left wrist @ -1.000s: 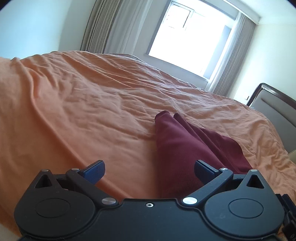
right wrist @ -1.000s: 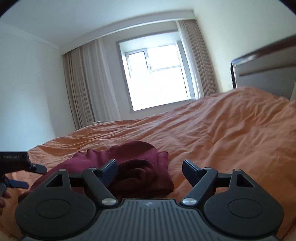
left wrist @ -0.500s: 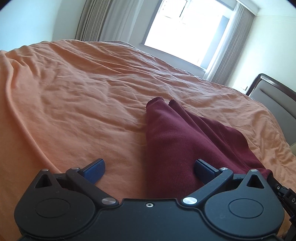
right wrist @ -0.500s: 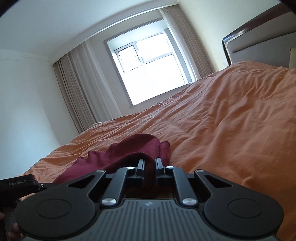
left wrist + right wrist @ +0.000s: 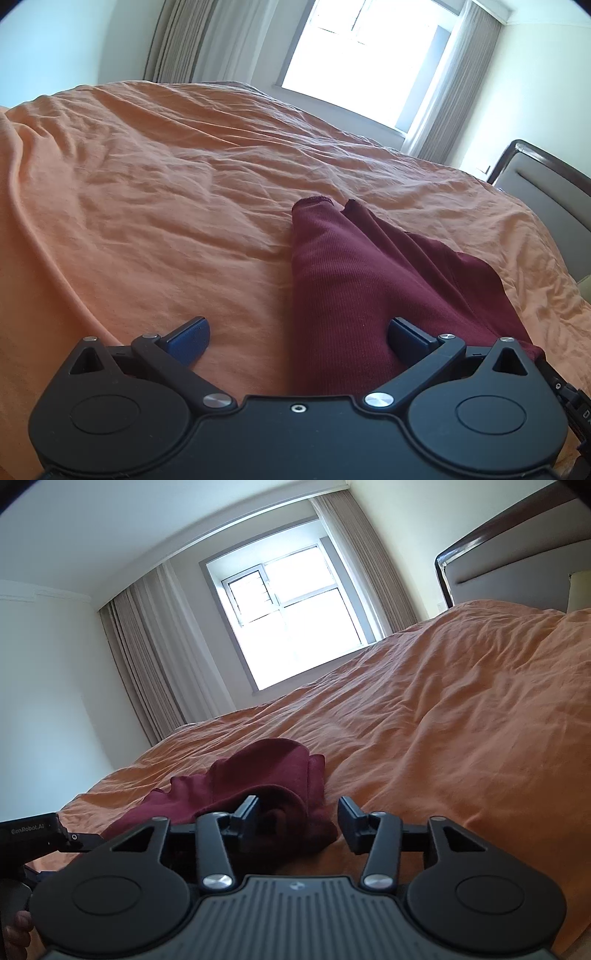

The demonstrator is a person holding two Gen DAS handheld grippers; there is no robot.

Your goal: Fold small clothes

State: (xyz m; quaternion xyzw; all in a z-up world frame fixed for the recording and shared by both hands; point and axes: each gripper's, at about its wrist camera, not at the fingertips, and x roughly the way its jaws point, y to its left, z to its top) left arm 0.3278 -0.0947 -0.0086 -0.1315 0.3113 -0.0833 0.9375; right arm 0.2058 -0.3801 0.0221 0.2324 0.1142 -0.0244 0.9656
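Note:
A dark red ribbed garment (image 5: 351,273) lies in a long bunched strip on the orange bed cover (image 5: 147,184). My left gripper (image 5: 299,332) stands open over its near end; the cloth passes between the blue pads, closer to the right pad (image 5: 406,336). In the right wrist view the same garment (image 5: 273,768) is heaped in front of my right gripper (image 5: 299,812). Its jaws are opening, a fold of cloth lies between them against the left pad (image 5: 251,812), and the right pad stands clear of the cloth.
The wrinkled orange cover (image 5: 461,720) spreads wide around the garment. A padded headboard (image 5: 517,554) with a dark wood frame rises on the right. A bright window (image 5: 295,627) with curtains is on the far wall. The left gripper's body (image 5: 33,834) shows at the left edge.
The right jaws went from wide to shut on a fold of the garment, and have now parted again. The left gripper first came closer over the garment, then stayed still.

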